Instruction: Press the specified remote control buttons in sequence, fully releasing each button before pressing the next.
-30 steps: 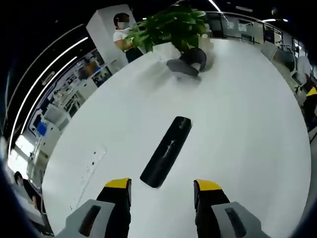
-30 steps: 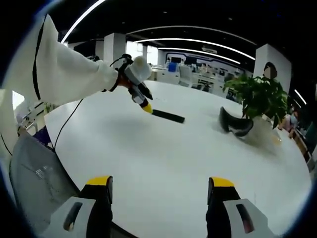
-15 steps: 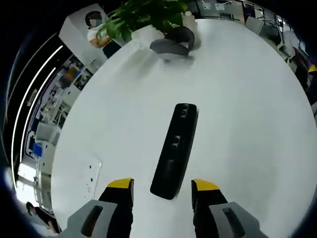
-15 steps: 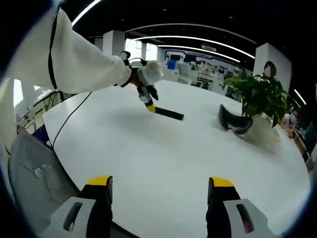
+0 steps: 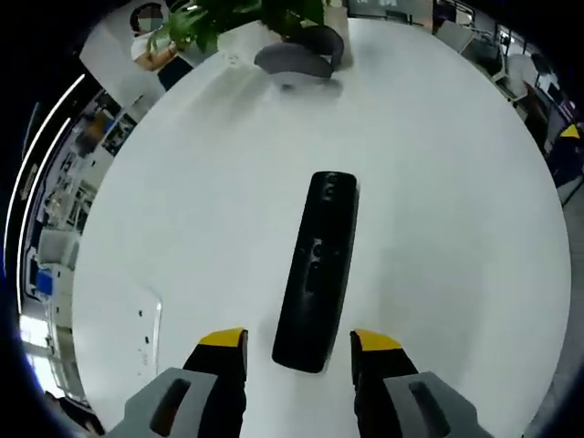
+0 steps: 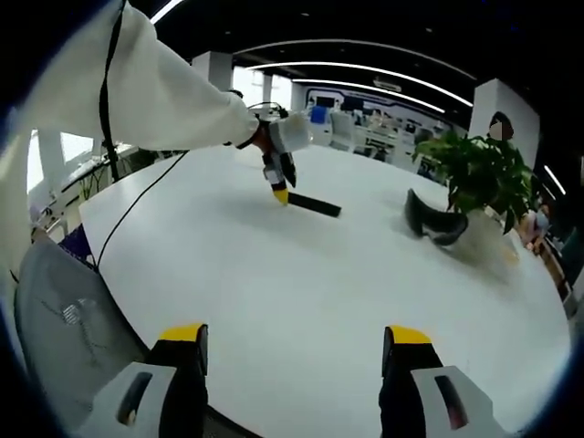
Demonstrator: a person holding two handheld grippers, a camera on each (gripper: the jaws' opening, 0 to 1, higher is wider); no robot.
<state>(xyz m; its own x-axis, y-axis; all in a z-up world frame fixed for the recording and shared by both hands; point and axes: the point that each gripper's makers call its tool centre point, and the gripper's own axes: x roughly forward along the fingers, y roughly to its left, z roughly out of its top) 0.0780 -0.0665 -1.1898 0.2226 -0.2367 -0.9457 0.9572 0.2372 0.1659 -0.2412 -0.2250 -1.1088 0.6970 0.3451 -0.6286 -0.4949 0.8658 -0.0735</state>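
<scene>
Directly over the remote control (image 5: pixel 318 269), left tool (image 5: pixel 298 340) wide, gripping nothing.

Remote control (image 5: pixel 318 269) on table (image 5: pixel 438 182)

Around you, the broad white round table (image 6: pixel 301 283) sits under a dark ceiling with long curved white light strips (image 6: pixel 365 68), white square pillars (image 6: pixel 212 69) beyond.

Remote control (image 5: pixel 317 270): long, slim, black, lying flat and face up on the white table (image 5: pixel 438 228). Small buttons run along its centre line; markings not legible. Its near end lies between the yellow-tipped jaws of the left gripper view; whether they touch cannot be determined.
</scene>
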